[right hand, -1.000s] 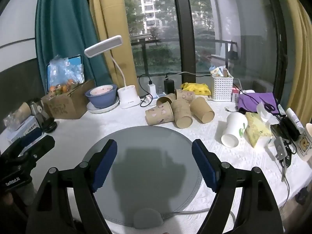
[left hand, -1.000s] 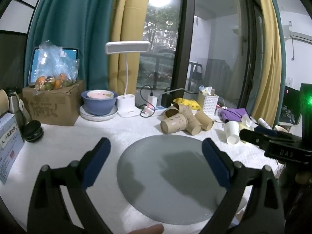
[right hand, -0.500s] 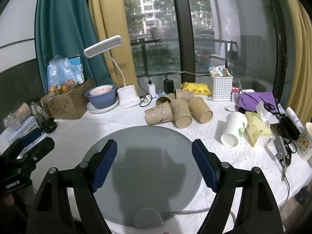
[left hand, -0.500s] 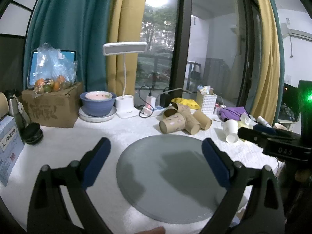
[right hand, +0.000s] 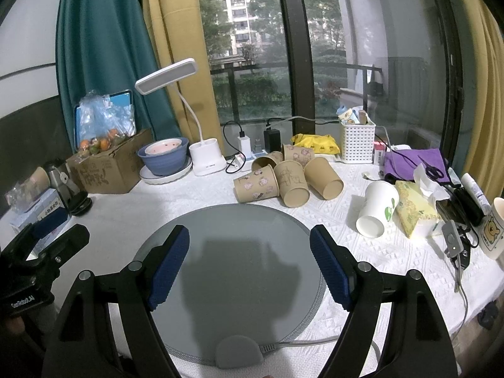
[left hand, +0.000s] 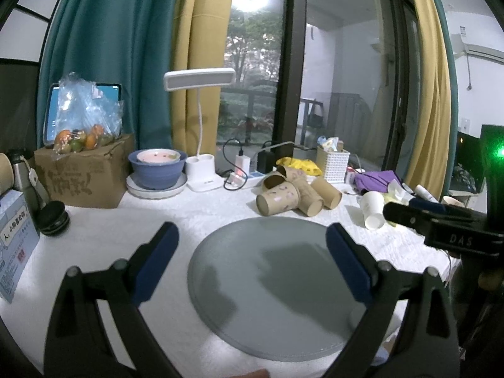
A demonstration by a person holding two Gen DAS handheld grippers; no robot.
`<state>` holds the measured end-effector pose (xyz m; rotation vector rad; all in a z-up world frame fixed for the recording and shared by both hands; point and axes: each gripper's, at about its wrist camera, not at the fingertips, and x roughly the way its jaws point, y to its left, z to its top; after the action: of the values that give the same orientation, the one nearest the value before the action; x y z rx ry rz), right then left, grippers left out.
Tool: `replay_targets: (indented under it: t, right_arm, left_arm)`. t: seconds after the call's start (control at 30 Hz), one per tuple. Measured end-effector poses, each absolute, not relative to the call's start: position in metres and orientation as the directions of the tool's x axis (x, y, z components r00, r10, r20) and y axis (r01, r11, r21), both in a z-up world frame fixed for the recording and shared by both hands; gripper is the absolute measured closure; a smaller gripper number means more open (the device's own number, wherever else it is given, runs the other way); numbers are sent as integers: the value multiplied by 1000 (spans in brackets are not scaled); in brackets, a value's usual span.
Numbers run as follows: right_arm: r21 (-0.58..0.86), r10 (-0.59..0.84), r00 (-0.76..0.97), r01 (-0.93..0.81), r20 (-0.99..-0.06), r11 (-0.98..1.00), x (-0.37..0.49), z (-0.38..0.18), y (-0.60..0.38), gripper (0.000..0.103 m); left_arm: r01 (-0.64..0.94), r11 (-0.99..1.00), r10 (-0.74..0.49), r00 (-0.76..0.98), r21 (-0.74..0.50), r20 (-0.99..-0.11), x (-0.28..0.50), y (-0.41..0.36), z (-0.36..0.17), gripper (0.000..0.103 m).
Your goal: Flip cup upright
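Left wrist view first: over the last second almost nothing has shifted. The white-clothed table (left hand: 126,236), the round grey mat (left hand: 267,299) and everything on them lie where they lay. My view has only drifted a little, and no cup has been touched. I take that to mean the job has not begun and I am paused before the reach.

My left gripper (left hand: 250,233) hangs over the near edge of the mat, spread wide and holding nothing. My right gripper (right hand: 249,233) is the same, fingers apart over the mat with nothing between them.

Beyond the mat's far edge lies the heap of brown paper cups (right hand: 274,179), all tipped on their sides and touching one another. The white paper cup (right hand: 376,208) lies apart from them on the right, tilted with its mouth toward me, just beside a yellow tissue pack (right hand: 415,211). I cannot tell which cup is meant.

Writing, largest to smallest:
- The cardboard box (left hand: 82,173) carries big printed Chinese characters I cannot make out.
- The blue carton (left hand: 12,242) at far left has Chinese text.
- One brown cup (right hand: 293,184) bears hand-drawn characters.
- The mug (right hand: 494,230) shows a cartoon bear.
- "DAS" is on my right gripper's body.
- Something like "GenRobo AI" is on my left.
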<state>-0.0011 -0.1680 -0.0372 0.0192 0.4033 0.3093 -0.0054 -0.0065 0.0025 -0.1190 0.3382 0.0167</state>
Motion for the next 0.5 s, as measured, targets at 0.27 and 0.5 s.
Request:
replay_targets:
  t: [0.27, 0.5]
  right_arm:
    - [80, 296, 876, -288, -382, 954, -1, -37, -167, 21]
    - [83, 300, 875, -290, -381, 953, -1, -37, -166, 21]
  left_arm:
    - [-27, 992, -15, 943, -120, -334, -5, -10, 2, 7]
    - [-7, 992, -34, 944, -122, -329, -5, -13, 3, 7]
